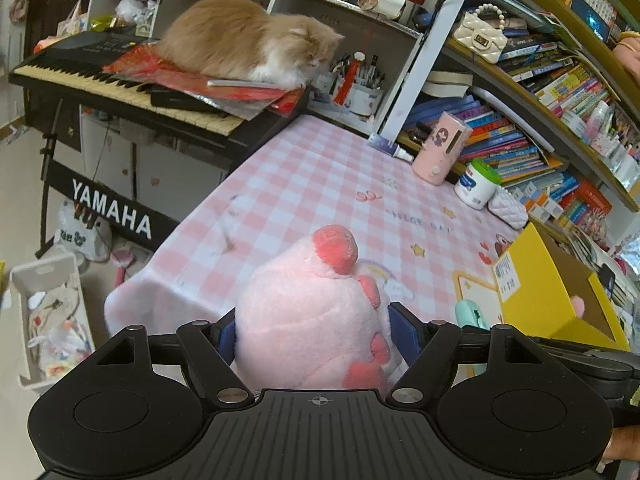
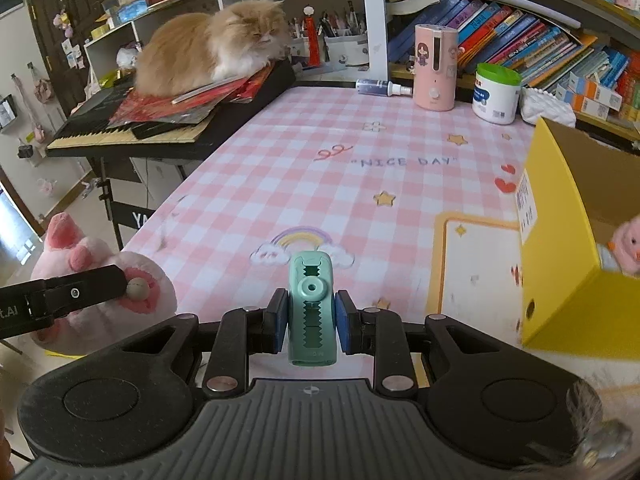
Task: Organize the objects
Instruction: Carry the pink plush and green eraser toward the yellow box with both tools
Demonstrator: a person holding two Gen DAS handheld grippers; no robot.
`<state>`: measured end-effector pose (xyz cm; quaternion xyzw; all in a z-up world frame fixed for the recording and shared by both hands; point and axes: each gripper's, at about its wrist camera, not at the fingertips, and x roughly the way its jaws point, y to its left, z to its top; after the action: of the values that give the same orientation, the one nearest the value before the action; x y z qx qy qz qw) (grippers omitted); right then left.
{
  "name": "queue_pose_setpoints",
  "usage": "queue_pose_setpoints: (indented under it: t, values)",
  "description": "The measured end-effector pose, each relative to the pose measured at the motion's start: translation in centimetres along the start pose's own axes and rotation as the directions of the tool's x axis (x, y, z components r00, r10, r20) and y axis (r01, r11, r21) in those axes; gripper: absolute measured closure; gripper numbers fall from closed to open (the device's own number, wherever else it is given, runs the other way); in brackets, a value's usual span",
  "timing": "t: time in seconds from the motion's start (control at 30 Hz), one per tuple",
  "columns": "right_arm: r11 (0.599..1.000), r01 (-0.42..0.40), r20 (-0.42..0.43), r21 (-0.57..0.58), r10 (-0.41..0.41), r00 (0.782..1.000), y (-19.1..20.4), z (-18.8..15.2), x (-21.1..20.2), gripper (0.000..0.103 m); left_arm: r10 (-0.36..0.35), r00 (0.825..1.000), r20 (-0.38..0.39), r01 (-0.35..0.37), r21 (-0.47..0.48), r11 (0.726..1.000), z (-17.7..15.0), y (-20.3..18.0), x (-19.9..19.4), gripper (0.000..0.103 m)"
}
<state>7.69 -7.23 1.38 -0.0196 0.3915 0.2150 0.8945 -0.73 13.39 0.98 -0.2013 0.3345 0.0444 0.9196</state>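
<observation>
Left wrist camera looks forward from low over the near edge of the checked tablecloth (image 1: 304, 176), close behind its fingers. Right wrist camera faces likewise, further right. Both views share the cat (image 1: 248, 40) and bookshelf (image 1: 532, 120).

Your two views are evenly lit by soft, diffuse daylight, with no hard shadows on the checked tablecloth (image 2: 304, 140). In the right wrist view, brightness spills from the far left edge. Fisheye distortion bends the bookshelf (image 1: 532, 92) and the keyboard (image 1: 120, 92) strongly toward the rims. The pink plush (image 1: 312, 320) sits too close to the left lens and reads soft; the yellow box (image 2: 560, 264) edge smears. The lower right corner of the right view is blurred. The centre stays sharp; tablecloth lettering is legible.
</observation>
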Motion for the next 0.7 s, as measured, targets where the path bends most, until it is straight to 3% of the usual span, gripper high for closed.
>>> queue_pose_setpoints:
  t: [0.33, 0.7]
  values:
    - [0.999, 0.022, 0.005, 0.026, -0.022, 1.000, 1.2, -4.4, -3.7, 0.080, -0.048, 0.998, -0.041, 0.049, 0.027, 0.998, -2.4, 0.1, -1.8, 0.029]
    - [0.979, 0.120, -0.006, 0.166, -0.121, 0.993, -2.0, -8.1, -6.8, 0.080, -0.149, 0.980, -0.135, 0.167, 0.134, 0.977, -4.3, -3.7, -1.0, 0.029]
